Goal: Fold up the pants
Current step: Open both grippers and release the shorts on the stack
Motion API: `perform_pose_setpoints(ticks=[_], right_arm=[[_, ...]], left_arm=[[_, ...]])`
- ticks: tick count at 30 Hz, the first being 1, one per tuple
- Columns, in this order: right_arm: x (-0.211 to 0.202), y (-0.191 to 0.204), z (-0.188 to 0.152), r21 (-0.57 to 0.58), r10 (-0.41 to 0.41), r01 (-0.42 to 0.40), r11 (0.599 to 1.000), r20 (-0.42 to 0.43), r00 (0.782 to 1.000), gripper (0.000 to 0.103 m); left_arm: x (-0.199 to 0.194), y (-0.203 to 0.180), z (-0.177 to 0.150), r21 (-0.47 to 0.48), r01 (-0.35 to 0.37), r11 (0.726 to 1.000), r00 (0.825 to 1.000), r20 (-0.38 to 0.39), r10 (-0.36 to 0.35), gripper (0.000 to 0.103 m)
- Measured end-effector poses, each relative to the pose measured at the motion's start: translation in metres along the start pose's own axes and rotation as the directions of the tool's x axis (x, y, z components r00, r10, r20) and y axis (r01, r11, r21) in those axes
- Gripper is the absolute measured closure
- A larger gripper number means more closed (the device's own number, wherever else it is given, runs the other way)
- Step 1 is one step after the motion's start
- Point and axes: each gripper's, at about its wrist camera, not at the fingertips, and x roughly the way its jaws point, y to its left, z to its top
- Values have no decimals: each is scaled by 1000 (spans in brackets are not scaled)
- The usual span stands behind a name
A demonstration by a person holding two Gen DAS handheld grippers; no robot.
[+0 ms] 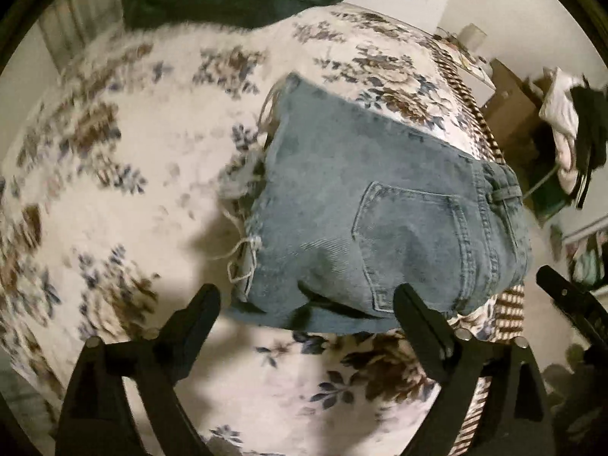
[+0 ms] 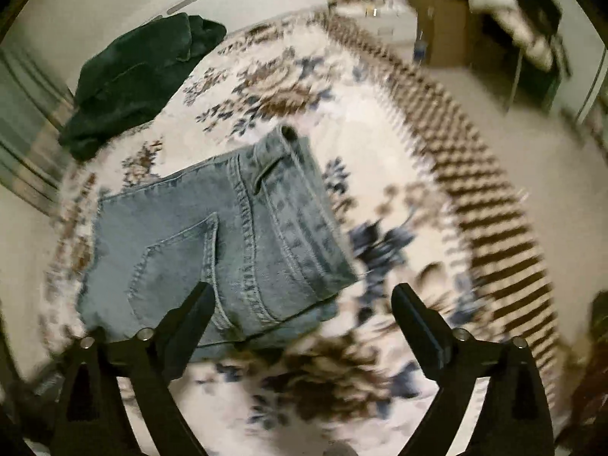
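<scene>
The light blue jeans (image 1: 364, 205) lie folded into a compact stack on the floral bedspread (image 1: 133, 197), back pocket up, frayed hems at the stack's left edge. My left gripper (image 1: 307, 296) is open and empty, just above the stack's near edge. The right gripper's tip (image 1: 562, 288) shows at the right of the left wrist view. In the right wrist view the jeans (image 2: 212, 243) lie ahead and to the left, waistband toward the right. My right gripper (image 2: 304, 296) is open and empty, over the stack's near right corner.
A dark green garment (image 2: 133, 79) lies at the far left of the bed (image 2: 288, 87). The bed's striped border (image 2: 490, 205) runs along the right edge. Beyond it are a cardboard box (image 2: 440, 30) and hanging clothes (image 1: 570, 129).
</scene>
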Motion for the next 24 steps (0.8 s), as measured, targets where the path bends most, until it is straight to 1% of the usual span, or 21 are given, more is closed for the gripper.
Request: perform_pose_setpoints(ticks=[2,4,7,10,13,18,20,24], right_arm=[[-18,6,-5,-33,-58,59,998,38,998,3],[-37,11,-10,-51,-106,110,993,74,992,1],[-75,16,-18,-71,-145,154,985,128,981,0],[-114,19,-25,-75,-139,151,986,150,979,0],[-161,21,-33,-79,-137,154,985,184,973,0],[-245,19,-48,-75,-106,127,989,235,966,0],[-285,17,-57,-78,-93,117,990,261,961,0],[-358,14,-80,-105,-64,103,989,320,945,0]], left_arm=[[-11,-3,0,31,-11,999,1000,23,11,8],[-30,-6,-5,54,-21,998,999,48,19,7],[-59,-12,-9,74,-23,997,996,87,16,7],[-100,-21,-18,99,-35,995,991,131,21,7],[-141,-33,-30,125,-67,990,984,175,44,7],[-220,-48,-57,140,-98,985,965,254,60,7],[-256,-53,-72,138,-90,986,956,289,47,7],[-310,-60,-99,136,-88,987,938,345,36,7]])
